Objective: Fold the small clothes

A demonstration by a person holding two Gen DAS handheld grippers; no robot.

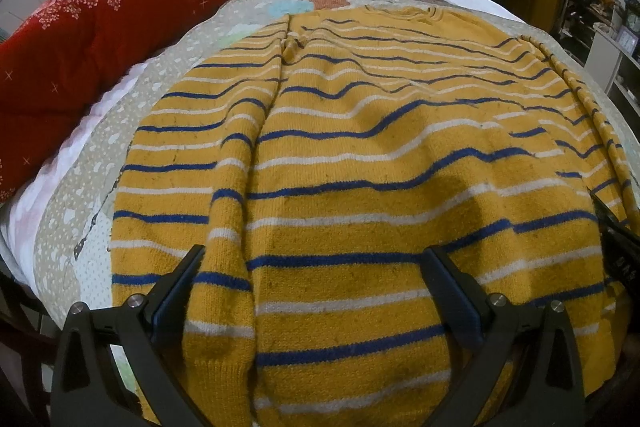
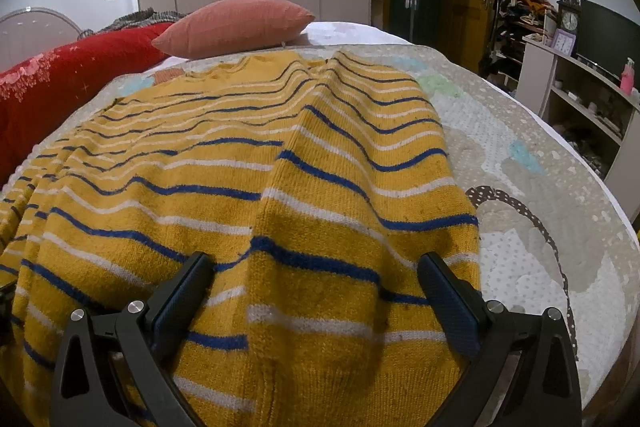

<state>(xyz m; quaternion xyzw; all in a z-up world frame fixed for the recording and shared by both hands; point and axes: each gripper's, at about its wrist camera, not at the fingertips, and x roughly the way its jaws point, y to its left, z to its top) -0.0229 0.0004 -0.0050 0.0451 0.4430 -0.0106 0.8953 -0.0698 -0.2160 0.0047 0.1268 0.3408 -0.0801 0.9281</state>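
One sweater (image 1: 360, 155), yellow knit with blue and white stripes, is spread flat on the bed (image 2: 532, 195), collar towards the far side, both sleeves laid in along the body. Soft, thick, limp knit is judged: light, no slip, likely to sag and stretch if lifted by one point. Best taken at the near hem corners. Left gripper (image 1: 312, 287) and right gripper (image 2: 314, 287) are held wide open over the hem; nothing is gripped. One pillow (image 2: 236, 27), one red quilt (image 1: 100, 43) noted.

Both wrist views low, close over sweater (image 1: 360, 155), facing pillow (image 2: 236, 25)
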